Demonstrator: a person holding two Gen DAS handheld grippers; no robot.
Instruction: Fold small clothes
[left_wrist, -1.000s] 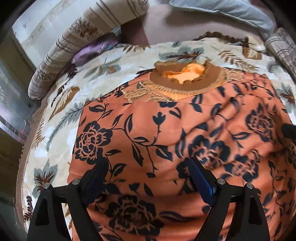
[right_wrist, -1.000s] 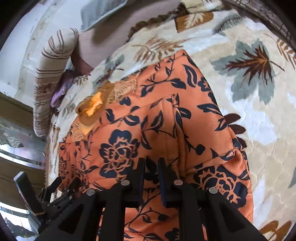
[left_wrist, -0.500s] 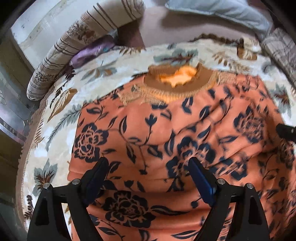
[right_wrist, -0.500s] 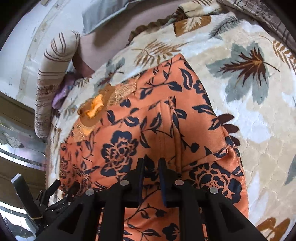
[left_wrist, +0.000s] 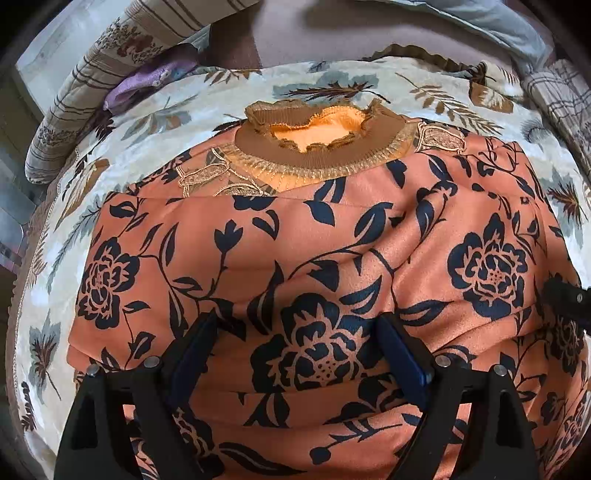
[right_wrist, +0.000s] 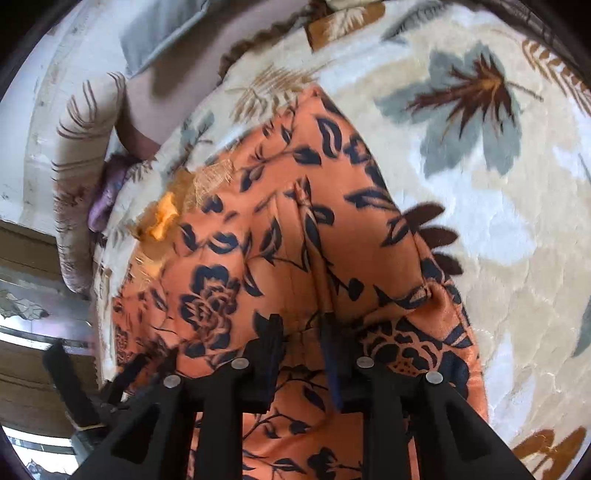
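Your left hand-held gripper (left_wrist: 295, 354) hangs spread wide over the orange floral top (left_wrist: 332, 240), which lies ahead of it on the leaf-print blanket (left_wrist: 155, 122). Your right hand-held gripper (right_wrist: 301, 336) has just been opening, a fabric ridge between its fingers, likely releasing the fold.
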